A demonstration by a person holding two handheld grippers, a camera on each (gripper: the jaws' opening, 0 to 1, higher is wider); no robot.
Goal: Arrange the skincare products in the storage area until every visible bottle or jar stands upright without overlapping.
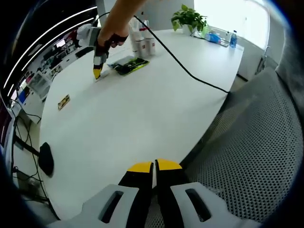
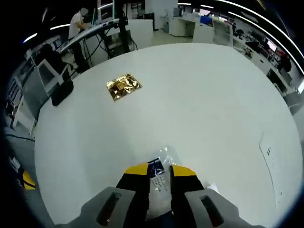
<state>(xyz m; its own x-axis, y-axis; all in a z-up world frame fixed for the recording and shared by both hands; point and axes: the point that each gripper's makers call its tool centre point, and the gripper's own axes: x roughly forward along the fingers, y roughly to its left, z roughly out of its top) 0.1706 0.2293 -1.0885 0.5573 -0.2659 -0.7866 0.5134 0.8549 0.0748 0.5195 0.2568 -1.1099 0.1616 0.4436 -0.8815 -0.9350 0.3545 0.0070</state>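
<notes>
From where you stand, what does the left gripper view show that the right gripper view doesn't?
Left gripper view's extras: white bottles, a green packet, a potted plant, a mesh chair, and the right tongs held in a person's hand. Right gripper view's extras: a clear sachet lying between its open tongs, and a person standing in the background. Shared: the white table and a gold packet.
</notes>
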